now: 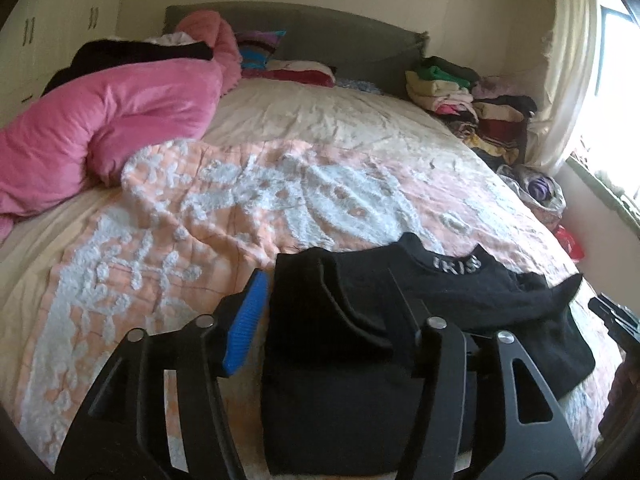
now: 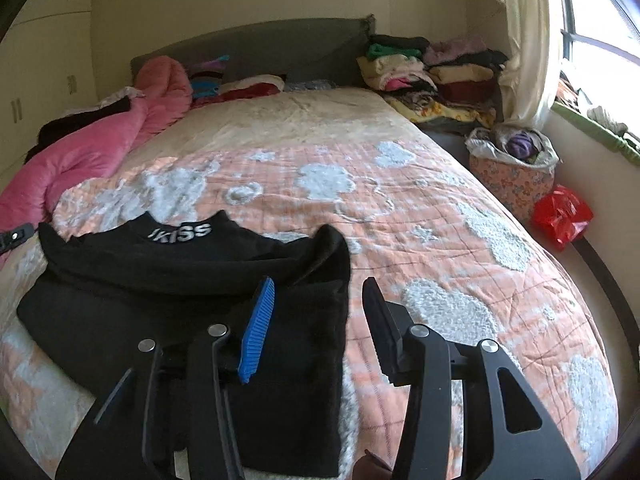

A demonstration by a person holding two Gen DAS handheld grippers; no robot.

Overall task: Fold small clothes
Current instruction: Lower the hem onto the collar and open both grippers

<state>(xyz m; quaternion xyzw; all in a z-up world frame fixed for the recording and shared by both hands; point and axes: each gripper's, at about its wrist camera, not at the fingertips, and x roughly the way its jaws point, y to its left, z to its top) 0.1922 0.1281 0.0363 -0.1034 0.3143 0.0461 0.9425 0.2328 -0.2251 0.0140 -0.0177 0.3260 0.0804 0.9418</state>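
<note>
Black top (image 2: 192, 280) on bedspread (image 2: 400, 208) — tools apart.

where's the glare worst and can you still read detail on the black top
Left wrist view: window at right blown out white; black top a dark mass, folds barely readable. Right wrist view: window also overexposed; white lettering on the top legible, edges curved by fisheye.

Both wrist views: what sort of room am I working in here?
A bedroom, most likely: the black garment lies on a large bed with a grey headboard, stacked folded clothes beside it and a wardrobe.
</note>
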